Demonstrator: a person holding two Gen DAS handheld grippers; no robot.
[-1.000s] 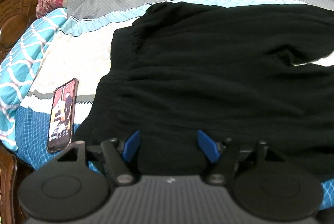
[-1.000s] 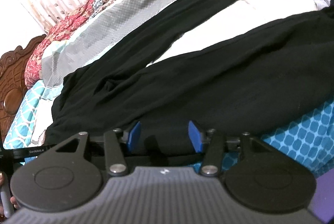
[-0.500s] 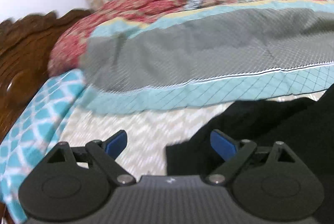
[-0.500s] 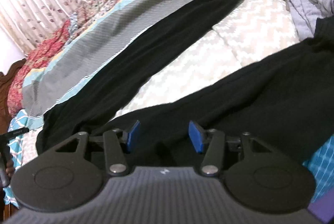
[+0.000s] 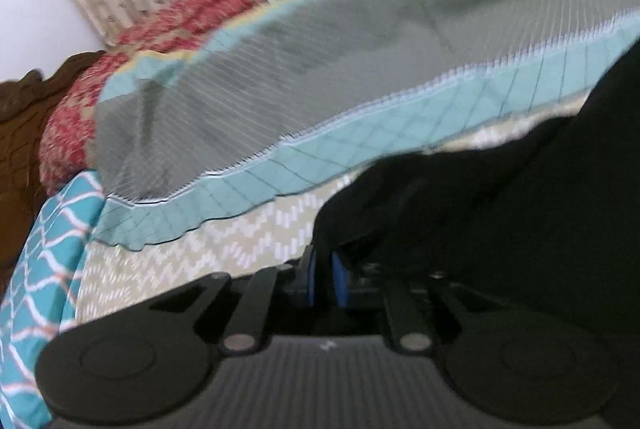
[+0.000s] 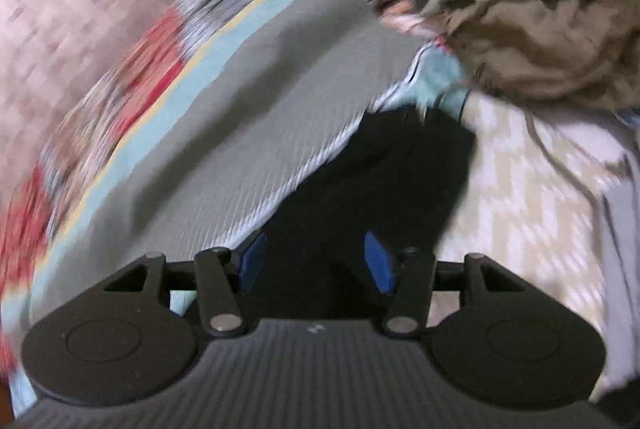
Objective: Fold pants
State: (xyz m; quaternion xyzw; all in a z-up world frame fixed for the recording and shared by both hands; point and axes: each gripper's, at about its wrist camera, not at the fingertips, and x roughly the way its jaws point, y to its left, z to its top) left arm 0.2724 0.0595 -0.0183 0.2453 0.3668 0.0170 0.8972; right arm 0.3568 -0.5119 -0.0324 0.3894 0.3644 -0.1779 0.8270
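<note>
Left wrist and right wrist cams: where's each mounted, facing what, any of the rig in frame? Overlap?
Left wrist: rides the left hand-held gripper, looks across the bed toward the grey quilt; blue pads pinch an edge of the black pants.
Right wrist: rides the right hand-held gripper, looks along a pants leg toward a crumpled tan garment; jaws apart, black cloth between them.
Shared: black pants, grey quilt.

pants [image 6: 384, 181] on bed sheet [image 6: 520, 197], blanket [image 6: 248, 133] left, clothes heap [image 6: 528, 21] probably behind right.
</note>
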